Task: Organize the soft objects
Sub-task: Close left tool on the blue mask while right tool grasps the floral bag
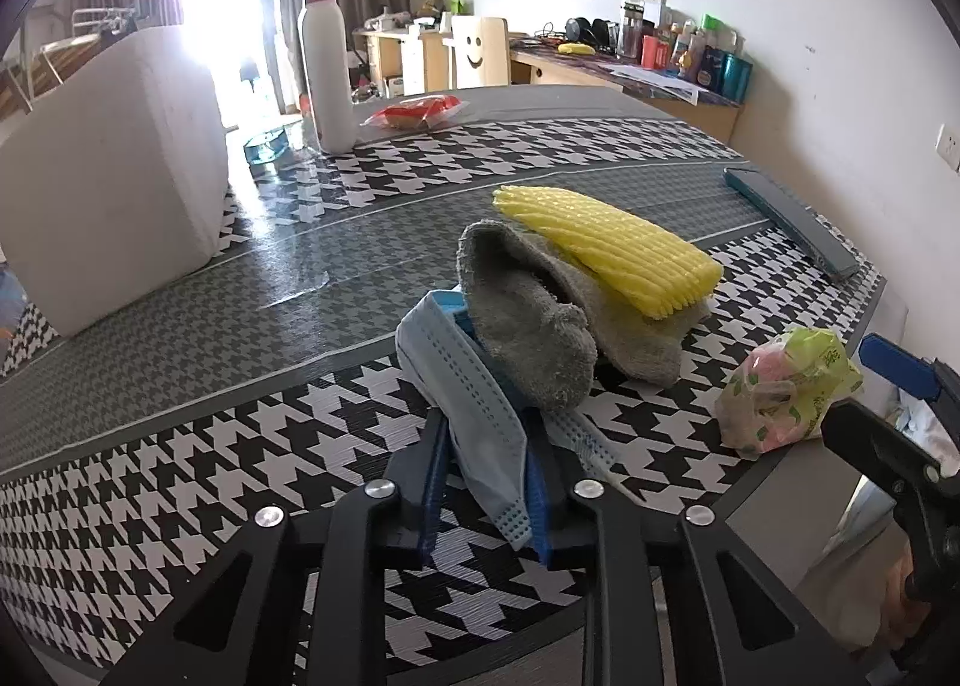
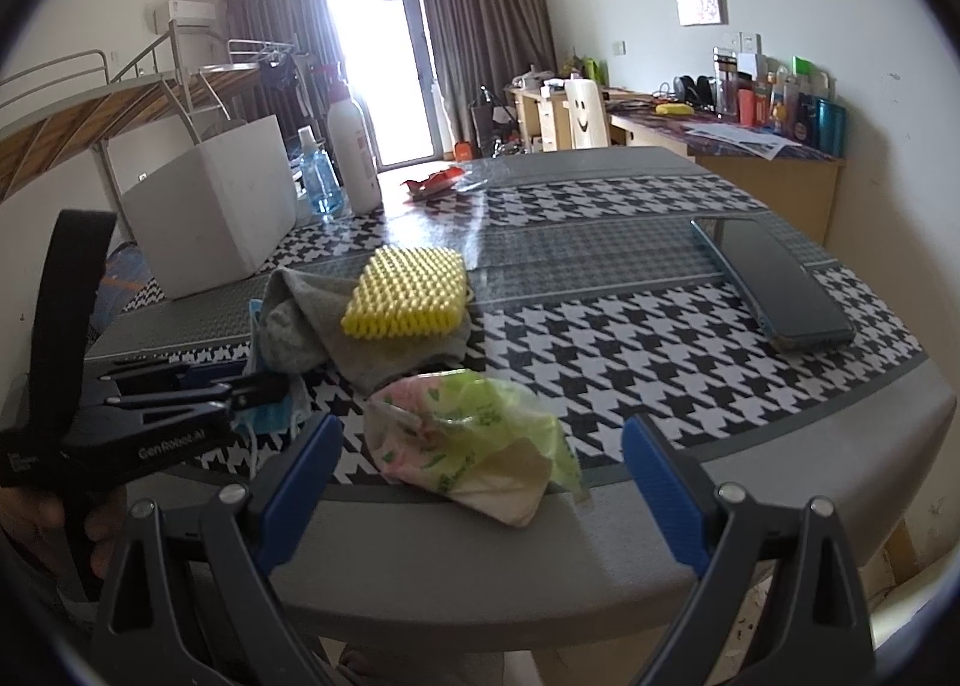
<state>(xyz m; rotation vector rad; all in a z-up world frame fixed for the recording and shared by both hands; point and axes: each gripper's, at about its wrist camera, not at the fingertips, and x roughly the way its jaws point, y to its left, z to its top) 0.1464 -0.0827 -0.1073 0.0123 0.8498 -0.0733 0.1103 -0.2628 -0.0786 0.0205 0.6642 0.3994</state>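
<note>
1. Left wrist view: the left gripper (image 1: 486,446) is clamped on a blue mask (image 1: 474,386), the folded fabric pinched between both blue pads (image 1: 537,500).
2. The mask lies on the table (image 1: 180,434), which has a houndstooth cover, and its far end is tucked under a grey sock (image 1: 540,326).
3. The sock rests against the mask and carries a yellow foam net (image 1: 612,248) on its far side; the 3 items touch in 1 pile.
4. A bag (image 1: 780,392) of green-printed plastic with pink contents sits near the table edge, apart from the pile.
5. A white box (image 1: 114,170) stands at the far left; a white pump bottle (image 1: 324,56) and a red packet (image 1: 414,113) sit further back.
6. A dark phone (image 1: 792,218) lies flat near the right edge.
7. Right wrist view: the right gripper (image 2: 480,482) has its jaws spread wide, with nothing pressed between the pads.
8. The bag (image 2: 474,446) lies between the right gripper's fingers at the near table edge, untouched by either pad as far as can be seen.
9. The left gripper (image 2: 240,392) shows at the left of this view, closed on the mask (image 2: 270,416) beside the sock (image 2: 300,326).
10. The net (image 2: 408,296) sits on top of the sock; the phone (image 2: 774,278) lies well apart to the right.
</note>
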